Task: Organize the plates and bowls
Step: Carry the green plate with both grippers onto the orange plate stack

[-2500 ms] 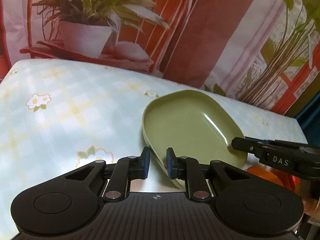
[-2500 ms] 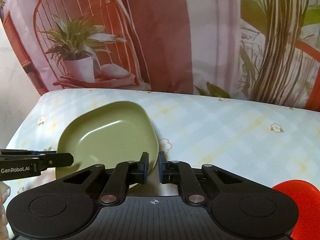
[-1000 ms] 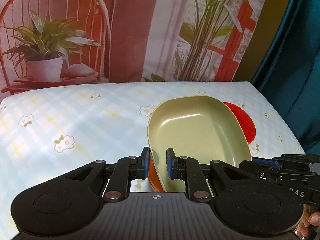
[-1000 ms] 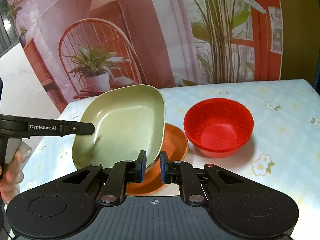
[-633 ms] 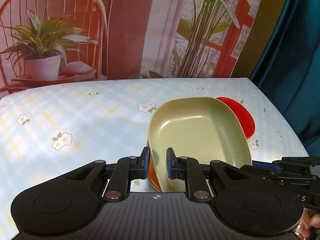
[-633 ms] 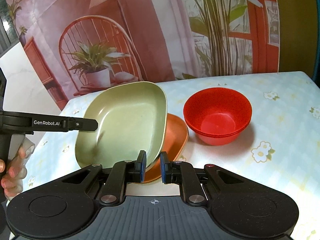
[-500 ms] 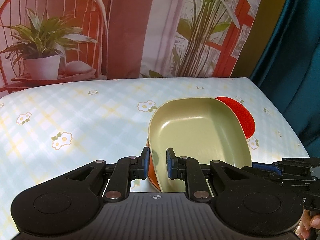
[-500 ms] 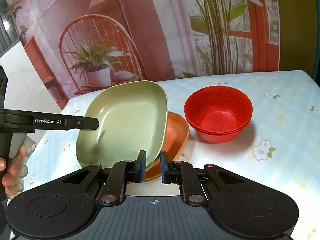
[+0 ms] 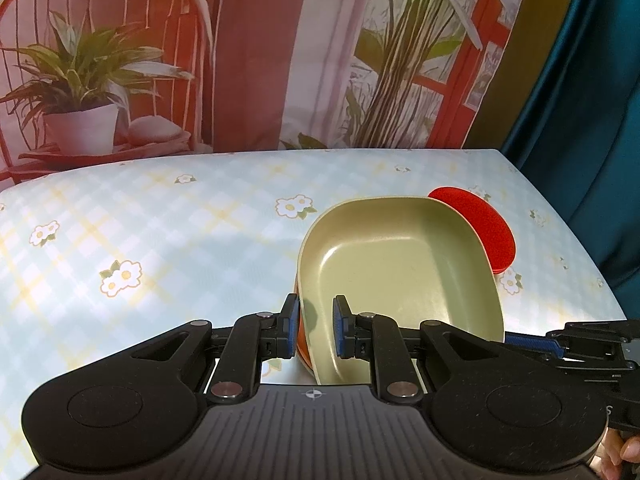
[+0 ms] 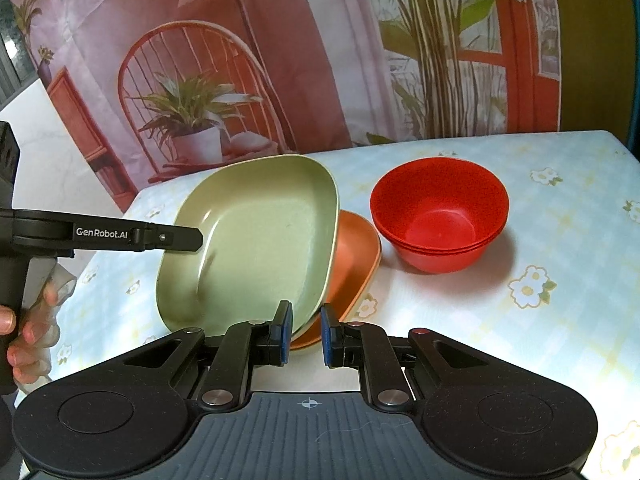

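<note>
- Both grippers are on the green plate (image 10: 256,236), one at each side, holding it tilted above the orange plate (image 10: 354,256).
- Left gripper (image 9: 314,330): fingers nearly together, pinching the near-left rim of the green plate between the blue pads.
- Right gripper (image 10: 303,332): fingers just as narrow, clamped on the plate's opposite rim; in the left wrist view it reaches in from the lower right.
- From the right wrist view, the left gripper comes in from the left edge, its tip on the plate's far rim, with a person's hand (image 10: 24,332) wrapped around its handle.
- The orange plate lies flat on the bench (image 10: 560,240), directly under the green one; its right half peeks out.
- Whether the green plate's low edge touches the orange plate, I can't tell.
- Just beside the orange plate sit the red bowls (image 10: 440,212), nested in a stack, upright.
- The bench wears a pale blue checked cloth with daisies.
- Behind it hangs a printed backdrop (image 9: 248,52) of a chair and potted plants.
</note>
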The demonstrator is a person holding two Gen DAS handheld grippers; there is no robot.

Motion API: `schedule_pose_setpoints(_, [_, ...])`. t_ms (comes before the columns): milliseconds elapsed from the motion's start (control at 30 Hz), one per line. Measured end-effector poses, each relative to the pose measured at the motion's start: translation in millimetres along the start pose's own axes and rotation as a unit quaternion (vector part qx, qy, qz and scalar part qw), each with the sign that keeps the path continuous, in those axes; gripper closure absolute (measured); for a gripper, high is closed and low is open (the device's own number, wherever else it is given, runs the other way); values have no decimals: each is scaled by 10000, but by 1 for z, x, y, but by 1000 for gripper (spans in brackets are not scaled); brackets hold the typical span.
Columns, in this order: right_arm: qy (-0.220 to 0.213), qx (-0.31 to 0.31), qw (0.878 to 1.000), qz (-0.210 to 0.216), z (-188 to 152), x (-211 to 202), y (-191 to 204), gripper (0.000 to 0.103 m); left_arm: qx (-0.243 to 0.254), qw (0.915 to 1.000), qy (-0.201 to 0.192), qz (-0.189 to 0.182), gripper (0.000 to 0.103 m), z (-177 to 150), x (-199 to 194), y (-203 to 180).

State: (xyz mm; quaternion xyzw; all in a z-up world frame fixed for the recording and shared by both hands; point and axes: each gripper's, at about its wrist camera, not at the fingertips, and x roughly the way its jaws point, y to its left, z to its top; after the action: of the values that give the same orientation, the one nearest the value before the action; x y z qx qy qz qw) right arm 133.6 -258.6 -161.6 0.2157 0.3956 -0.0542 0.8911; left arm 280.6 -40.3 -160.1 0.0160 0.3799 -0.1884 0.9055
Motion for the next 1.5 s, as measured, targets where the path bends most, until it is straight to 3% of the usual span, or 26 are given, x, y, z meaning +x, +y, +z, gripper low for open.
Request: schedule_pose_setpoints(1500, [103, 371, 9992, 58, 4, 25, -18, 81, -14, 9997, 241, 68, 84, 5, 52, 10])
